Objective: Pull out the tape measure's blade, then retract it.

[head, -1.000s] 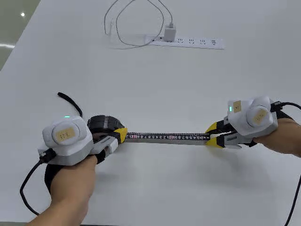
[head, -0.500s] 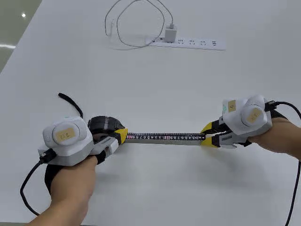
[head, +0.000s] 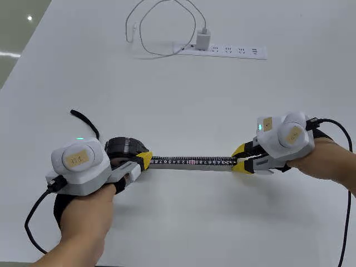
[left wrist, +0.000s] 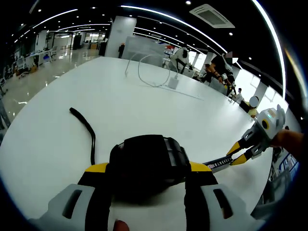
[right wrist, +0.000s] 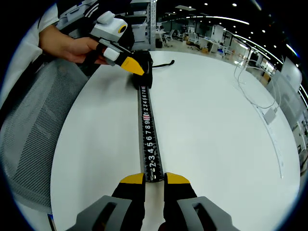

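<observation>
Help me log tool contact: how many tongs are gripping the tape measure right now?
2. The left tongs clamp the black case on the left side of the table. The right tongs pinch the tip of the pulled-out blade on the right.

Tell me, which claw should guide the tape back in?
Right, probably. The right claw pinches the tip of the blade and can ride it back toward the case, which the left claw clamps.

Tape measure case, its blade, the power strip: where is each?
tape measure case (left wrist: 147, 161), left gripper view, top of black housing.
blade (right wrist: 148, 139), right gripper view, numbered face.
power strip (head: 233, 51), head view, white body's middle.
</observation>
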